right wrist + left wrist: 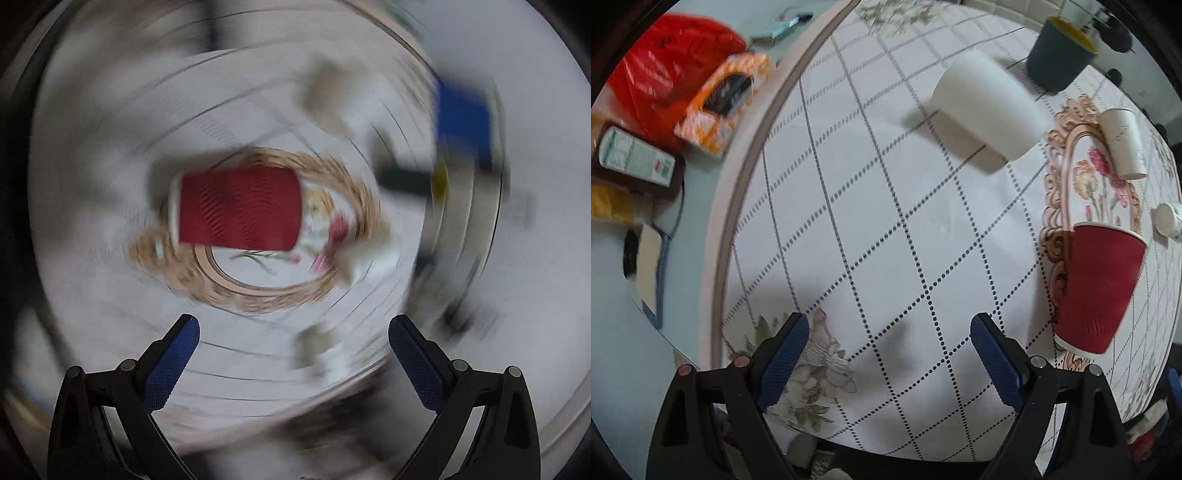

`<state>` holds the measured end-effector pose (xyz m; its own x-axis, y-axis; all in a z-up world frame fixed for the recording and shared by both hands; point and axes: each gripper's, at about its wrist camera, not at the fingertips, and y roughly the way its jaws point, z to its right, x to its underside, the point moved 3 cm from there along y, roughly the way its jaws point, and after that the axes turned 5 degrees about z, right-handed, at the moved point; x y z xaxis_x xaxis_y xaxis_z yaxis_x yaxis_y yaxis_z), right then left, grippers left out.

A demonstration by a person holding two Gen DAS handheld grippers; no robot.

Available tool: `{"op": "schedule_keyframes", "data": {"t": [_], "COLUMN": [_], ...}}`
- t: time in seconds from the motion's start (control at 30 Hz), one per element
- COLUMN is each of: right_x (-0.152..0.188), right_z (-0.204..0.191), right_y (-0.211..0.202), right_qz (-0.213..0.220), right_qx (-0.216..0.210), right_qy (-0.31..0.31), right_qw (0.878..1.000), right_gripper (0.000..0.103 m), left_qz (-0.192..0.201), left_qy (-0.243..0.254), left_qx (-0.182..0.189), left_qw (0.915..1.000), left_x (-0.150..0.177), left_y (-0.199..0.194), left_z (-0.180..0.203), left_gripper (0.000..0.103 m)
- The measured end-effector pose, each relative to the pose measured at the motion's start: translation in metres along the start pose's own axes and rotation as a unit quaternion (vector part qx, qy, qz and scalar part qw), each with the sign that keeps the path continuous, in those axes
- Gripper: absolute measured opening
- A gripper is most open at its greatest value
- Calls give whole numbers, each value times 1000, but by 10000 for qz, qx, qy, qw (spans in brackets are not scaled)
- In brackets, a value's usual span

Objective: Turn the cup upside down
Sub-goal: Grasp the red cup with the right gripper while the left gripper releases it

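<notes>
We judge the red cup (1099,288) to be a light, ribbed paper cup: stiff enough to lift, easy to crush if squeezed hard, with ridges that should keep it from slipping. It stands on the counter (886,229), on the floral medallion of the cloth near the right-hand edge as the left wrist view frames it, apparently with its white-rimmed wide end up. We would take it across the mid-wall, pads on opposite sides, with gentle pressure, leaving room to roll the wrist over.

The left claw (889,356) is spread wide with nothing between its blue pads, hovering over bare cloth, the cup well off to its right. The right claw (294,360) is equally wide apart and empty, pointing straight at the cup (240,208), which sits ahead of it and apart from the fingertips.

The left wrist view alone gives us the neighbours sharply: a large white cup (988,107), a dark cup with a yellow lining (1060,55) and a small white paper cup (1124,146). The right wrist view is smeared by rotation; it shows only the cup centred between its fingers.
</notes>
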<state>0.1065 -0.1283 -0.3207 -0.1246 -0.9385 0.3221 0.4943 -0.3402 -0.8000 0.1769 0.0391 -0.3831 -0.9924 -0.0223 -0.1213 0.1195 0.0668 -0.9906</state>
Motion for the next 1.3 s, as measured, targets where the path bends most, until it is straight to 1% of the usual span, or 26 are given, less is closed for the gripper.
{"op": "schedule_keyframes", "data": {"t": [0.03,0.07,0.1,0.13,0.17,0.2,0.23,0.3,0.4,0.47,0.53,0.63,0.67,0.7,0.83,0.9,0.93,0.97,1.07,1.2,1.3], "right_x": [-1,-2,-2,-2,-2,1,0,5,6,2,-1,-6,-7,-6,-3,-1,-2,-4,-7,-7,-9], "right_z": [-10,-19,-28,-34,-41,-48,-56,-64,-67,-65,-66,-62,-68,-69,-76,-77,-76,-87,-88,-85,-83], "right_y": [2,5,10,14,19,27,32,47,65,74,79,86,85,87,93,98,100,97,104,113,117], "right_qz": [105,217,334,417,507,617,717,899,1094,1182,1232,1306,1311,1329,1337,1332,1335,1318,1270,1191,1135], "right_qx": [154,299,390,432,477,544,634,880,1069,1114,1105,1091,1102,1109,1079,1064,1049,1032,1002,942,936], "right_qy": [-629,-1215,-1806,-2190,-2601,-3084,-3422,-4192,-4887,-5170,-5330,-5605,-5653,-5743,-6017,-6098,-6122,-6133,-6153,-6184,-6167], "right_qw": [9978,9919,9822,9739,9631,9477,9347,8991,8590,8404,8298,8105,8069,8002,7800,7740,7722,7719,7715,7711,7733], "right_gripper": [103,103,103,103,103,103,103,103,103,102,102,102,102,102,102,102,102,102,102,91,82], "left_qz": [-53,-98,-117,-156,-197,-237,-256,-287,-354,-416,-442,-457,-455,-457,-471,-481,-486,-490,-507,-513,-514], "left_qy": [-66,-143,-201,-273,-326,-372,-397,-472,-605,-702,-792,-895,-918,-934,-1009,-1045,-1051,-1050,-1060,-1073,-1065], "left_qx": [-25,-50,-56,-49,-32,-36,-61,-92,-79,-63,-61,-63,-69,-74,-79,-84,-72,-69,-86,-96,-113], "left_qw": [10000,9998,9997,9995,9993,9990,9989,9984,9975,9966,9959,9949,9947,9946,9937,9933,9932,9932,9930,9929,9929], "left_x": [2,4,6,8,11,14,16,21,27,30,34,38,39,40,42,43,43,44,36,32,31], "left_y": [4,8,11,14,17,20,22,27,33,38,42,46,47,48,51,52,54,54,55,58,58], "left_z": [0,-1,-1,-2,-2,-2,-2,-2,-5,-7,-10,-16,-18,-19,-26,-29,-40,-42,-44,-44,-45], "left_gripper": [90,90,90,90,90,90,90,90,90,90,90,90,90,90,90,90,90,90,90,90,90]}}
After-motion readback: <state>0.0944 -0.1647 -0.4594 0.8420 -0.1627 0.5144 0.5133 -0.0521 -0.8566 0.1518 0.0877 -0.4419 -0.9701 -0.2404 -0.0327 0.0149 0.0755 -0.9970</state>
